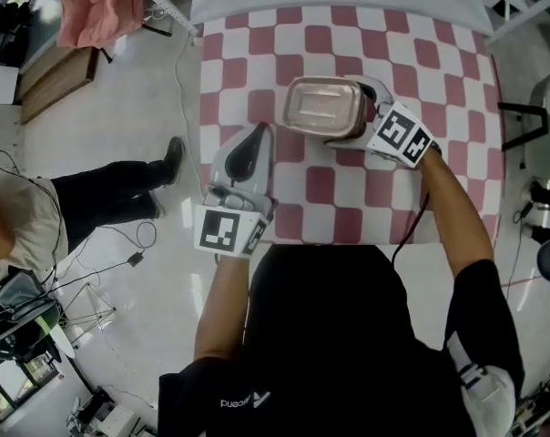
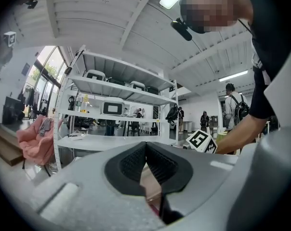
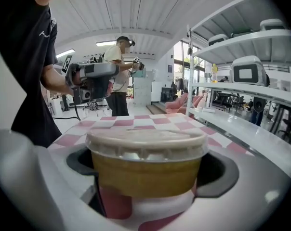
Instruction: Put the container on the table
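- One lidded container (image 1: 322, 109) is gripped by our right claw (image 1: 352, 112), over the checked worktop (image 1: 348, 208).
- We judge it light and thin-walled, so we should squeeze its sides gently.
- Our left claw (image 1: 248, 148) is closed and empty.

Workshop or lab — white metal shelving (image 2: 117, 81), equipment cases (image 2: 112, 108), cables (image 1: 178, 89) across floor (image 1: 138, 107)

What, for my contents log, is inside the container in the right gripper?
Nothing can be made out. The container has opaque tan walls, and a cloudy lid covers its top, hiding whatever is inside in both the head view and the right gripper view.
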`<state>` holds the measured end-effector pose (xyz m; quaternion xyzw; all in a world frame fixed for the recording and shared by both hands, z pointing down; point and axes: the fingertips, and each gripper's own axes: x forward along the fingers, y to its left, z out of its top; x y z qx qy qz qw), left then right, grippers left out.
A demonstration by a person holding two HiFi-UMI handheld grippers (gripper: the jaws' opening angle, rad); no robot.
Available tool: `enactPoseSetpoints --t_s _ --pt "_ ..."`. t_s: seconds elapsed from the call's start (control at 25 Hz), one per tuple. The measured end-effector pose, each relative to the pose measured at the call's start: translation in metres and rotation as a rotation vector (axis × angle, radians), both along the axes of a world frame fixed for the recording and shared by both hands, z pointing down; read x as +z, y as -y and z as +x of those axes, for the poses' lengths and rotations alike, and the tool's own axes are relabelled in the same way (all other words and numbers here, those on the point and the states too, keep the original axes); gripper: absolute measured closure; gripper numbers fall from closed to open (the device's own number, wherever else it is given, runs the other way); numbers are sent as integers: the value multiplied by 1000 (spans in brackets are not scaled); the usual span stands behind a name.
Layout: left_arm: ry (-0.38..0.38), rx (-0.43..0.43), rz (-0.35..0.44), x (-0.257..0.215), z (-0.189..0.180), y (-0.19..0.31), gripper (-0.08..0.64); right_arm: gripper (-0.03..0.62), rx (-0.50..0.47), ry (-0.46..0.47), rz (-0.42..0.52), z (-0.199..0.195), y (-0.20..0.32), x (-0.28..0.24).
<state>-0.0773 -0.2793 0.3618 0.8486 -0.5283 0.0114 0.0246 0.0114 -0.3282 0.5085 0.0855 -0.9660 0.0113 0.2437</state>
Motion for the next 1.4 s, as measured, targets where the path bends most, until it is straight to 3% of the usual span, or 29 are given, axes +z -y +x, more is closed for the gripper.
enactPoseSetpoints --t_s 0.12,0.52,0.88,1.04,1.24,1.4 --pt "-3 -6 -12 5 3 1 551 8 0 -47 -40 5 2 14" --pt "-7 -2 -32 16 12 -2 551 3 -51 -341 -109 39 -12 58" --pt "-14 27 -30 16 20 -2 551 3 -4 -363 -128 70 -13 52" --pt "-21 47 -22 12 24 -5 551 3 45 -228 -70 71 -23 10" --pt "-26 103 -4 3 38 -19 551 8 152 123 31 60 -47 -71" --pt "-27 153 14 -4 52 -35 551 20 241 325 62 49 -77 -113"
